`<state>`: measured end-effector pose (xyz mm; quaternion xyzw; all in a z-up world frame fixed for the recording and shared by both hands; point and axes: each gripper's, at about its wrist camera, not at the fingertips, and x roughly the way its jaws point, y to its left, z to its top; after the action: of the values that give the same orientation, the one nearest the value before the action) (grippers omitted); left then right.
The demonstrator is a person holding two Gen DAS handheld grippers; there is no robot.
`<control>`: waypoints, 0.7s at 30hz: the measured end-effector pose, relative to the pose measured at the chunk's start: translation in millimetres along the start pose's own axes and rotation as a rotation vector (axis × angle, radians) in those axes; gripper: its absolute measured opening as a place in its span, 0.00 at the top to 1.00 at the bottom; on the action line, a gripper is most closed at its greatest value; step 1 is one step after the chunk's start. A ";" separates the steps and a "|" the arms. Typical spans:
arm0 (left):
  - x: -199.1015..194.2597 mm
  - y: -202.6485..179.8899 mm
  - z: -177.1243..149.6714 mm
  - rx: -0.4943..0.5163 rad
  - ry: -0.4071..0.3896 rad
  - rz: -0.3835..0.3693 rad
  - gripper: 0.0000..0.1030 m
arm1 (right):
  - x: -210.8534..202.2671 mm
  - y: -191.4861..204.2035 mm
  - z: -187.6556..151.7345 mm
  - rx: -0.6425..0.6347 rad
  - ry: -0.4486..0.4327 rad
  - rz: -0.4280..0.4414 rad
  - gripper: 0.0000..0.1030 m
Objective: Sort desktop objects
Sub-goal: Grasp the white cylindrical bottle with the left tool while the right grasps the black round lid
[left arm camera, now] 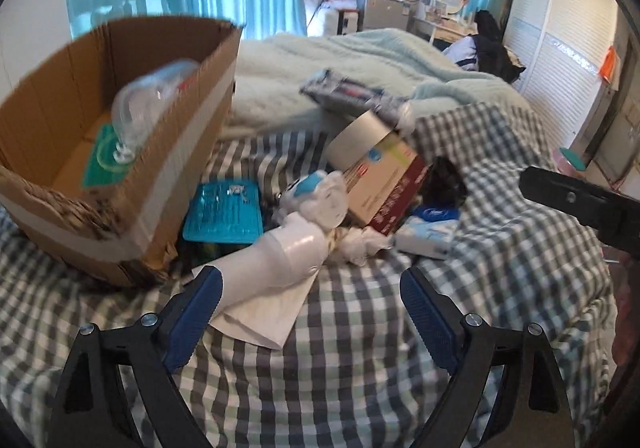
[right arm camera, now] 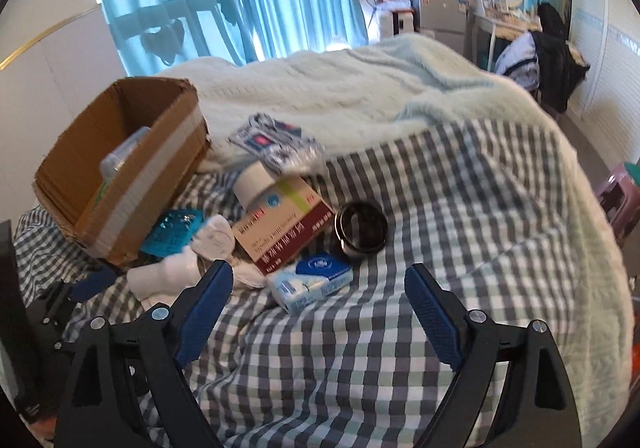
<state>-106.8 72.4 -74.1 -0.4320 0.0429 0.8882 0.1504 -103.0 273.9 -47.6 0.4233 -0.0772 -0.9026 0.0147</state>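
Observation:
A pile of objects lies on the checked bed cover. It holds a white and blue toy robot, a red and white medicine box, a teal case, a blue and white tissue pack, a dark round tin and a white tape roll. An open cardboard box stands to the left and holds a clear plastic container. My left gripper is open, just short of the robot. My right gripper is open and empty, just short of the tissue pack.
A patterned packet lies behind the pile against a pale fluffy blanket. White paper lies under the robot. The right gripper's body shows at the right of the left wrist view. The bed edge drops off on the right.

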 end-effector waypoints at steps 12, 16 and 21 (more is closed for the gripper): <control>39.1 -1.0 6.5 -0.011 0.006 0.106 0.10 | 54.5 -6.9 11.2 0.014 0.076 -0.019 0.15; 33.9 -1.9 2.0 -0.039 -0.017 0.113 0.10 | 73.6 -11.1 22.8 0.012 0.109 -0.037 0.14; 37.0 6.7 8.5 -0.063 -0.008 0.111 0.10 | 106.1 -30.8 39.3 0.042 0.189 -0.076 0.14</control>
<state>-136.7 76.2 -98.1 -0.4299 0.0382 0.8978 0.0876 -200.0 299.5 -108.4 0.5092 -0.0782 -0.8568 -0.0214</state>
